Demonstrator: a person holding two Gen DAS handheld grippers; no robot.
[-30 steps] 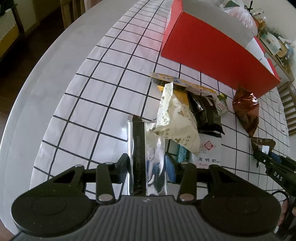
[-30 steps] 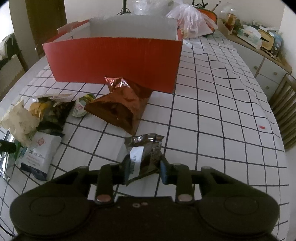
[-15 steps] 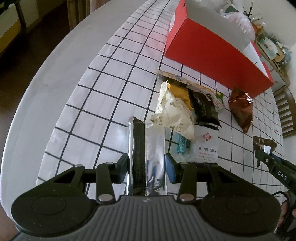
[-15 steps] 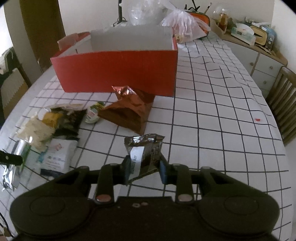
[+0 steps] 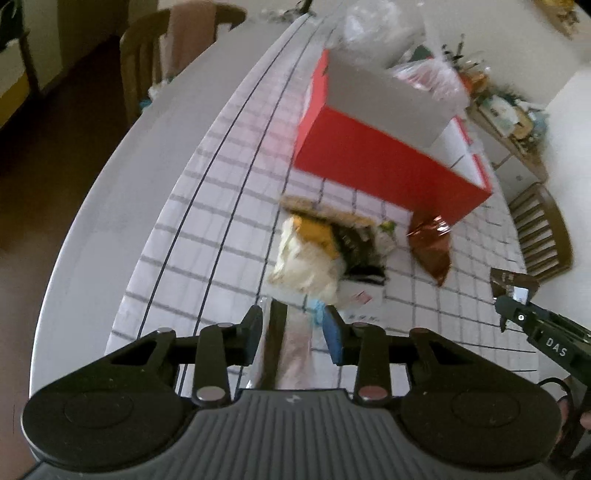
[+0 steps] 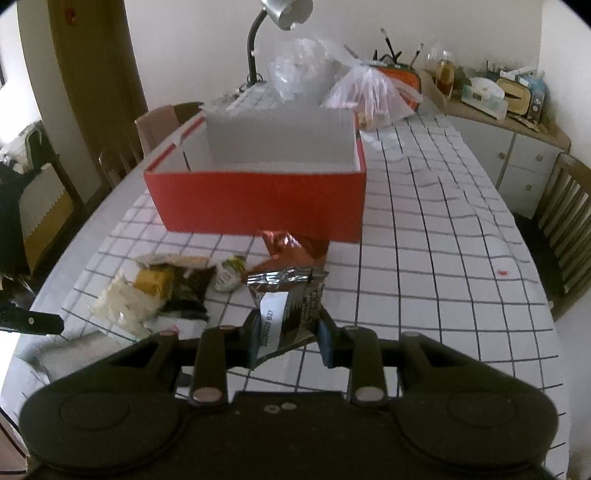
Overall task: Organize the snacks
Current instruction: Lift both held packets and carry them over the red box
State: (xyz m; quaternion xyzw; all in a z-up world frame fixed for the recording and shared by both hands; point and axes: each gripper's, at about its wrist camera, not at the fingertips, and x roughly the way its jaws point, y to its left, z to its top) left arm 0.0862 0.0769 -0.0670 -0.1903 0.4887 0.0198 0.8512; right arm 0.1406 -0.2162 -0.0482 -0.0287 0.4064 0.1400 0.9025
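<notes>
Between my left gripper's (image 5: 291, 338) fingers sits a long silver packet (image 5: 286, 347) with a dark strip down one side, running from the fingertips back toward the camera; the jaws are closing in on it, and both pads look to be against its edges, though that view is smeared with blur so I can't swear to how firm the bite is. My right gripper (image 6: 286, 341) is clamped tight on a small dark foil snack pack (image 6: 286, 302) with a white label, which sticks up and forward past the fingertips, clear of the checked tablecloth (image 6: 424, 280). Beyond both claws, the rest of the snack pile (image 6: 166, 291) lies on the cloth: a pale crinkly bag, a yellow one, a dark one and a little green-and-white pack, with a shiny copper bag (image 6: 291, 251) just in front of the red box (image 6: 258, 199). The right wrist view looks straight into the open box and shows its white inside, plus a desk lamp (image 6: 280, 22), some clear plastic bags (image 6: 332, 85) behind it and a cluttered sideboard (image 6: 498, 107) off to the right. From the left wrist I get the box corner-on instead, the bare grey table edge (image 5: 122, 206) past the cloth, a wooden chair (image 5: 543, 229), and the right gripper itself poking in from the side with its dark pack in its tip.
</notes>
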